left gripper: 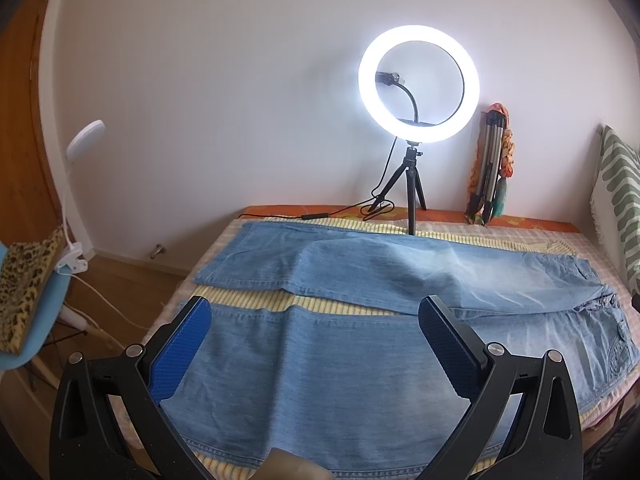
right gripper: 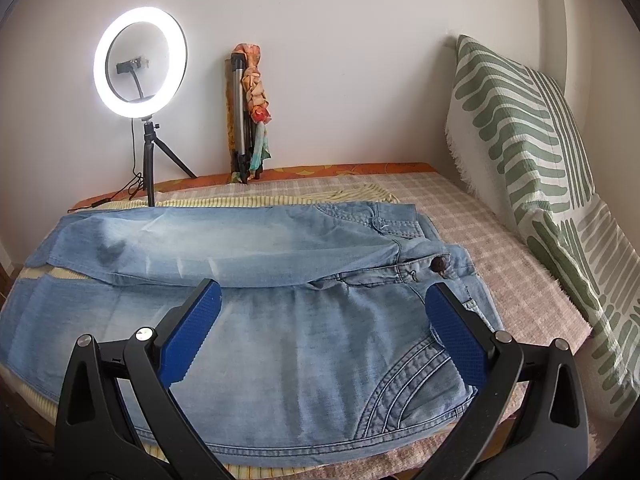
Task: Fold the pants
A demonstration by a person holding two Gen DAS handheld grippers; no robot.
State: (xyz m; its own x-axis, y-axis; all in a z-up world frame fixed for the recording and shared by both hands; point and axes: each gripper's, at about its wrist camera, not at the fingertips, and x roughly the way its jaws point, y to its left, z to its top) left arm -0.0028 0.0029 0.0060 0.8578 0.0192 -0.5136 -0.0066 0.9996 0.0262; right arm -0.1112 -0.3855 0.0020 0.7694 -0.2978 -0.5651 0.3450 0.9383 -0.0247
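The jeans (left gripper: 360,360) lay spread flat on the bed (right gripper: 500,232), legs running out to the left and waistband to the right. The near leg lay directly beyond and between the fingers of the left gripper (left gripper: 316,344); the far leg (left gripper: 360,268) lay past the fingertips, parted from the near one by a strip of yellow striped cloth (left gripper: 248,304). The left gripper stood wide open, its blue pads (left gripper: 182,348) spread over the denim, holding nothing. Whether the pads touched the fabric could not be told.

The right gripper (right gripper: 324,328) was likewise fully open and empty, hovering over the upper part of the jeans (right gripper: 300,360). A stitched pocket (right gripper: 404,392) sat below its right finger; the waistband button (right gripper: 439,264) lay just ahead of that finger's tip.

Ahead of both grippers, at the far edge of the bed, a lit ring light (left gripper: 419,84) stood on a small tripod (left gripper: 412,188), its cable (left gripper: 320,214) trailing left along the bed. To the right of it a folded tripod wrapped in an orange scarf (right gripper: 248,112) leaned on the wall. Far right of the right gripper, a green-and-white patterned pillow (right gripper: 520,128) stood propped against the wall. Left of the left gripper, off the bed, stood a blue chair with a leopard-print cloth (left gripper: 24,292) and a white clip lamp (left gripper: 74,200).
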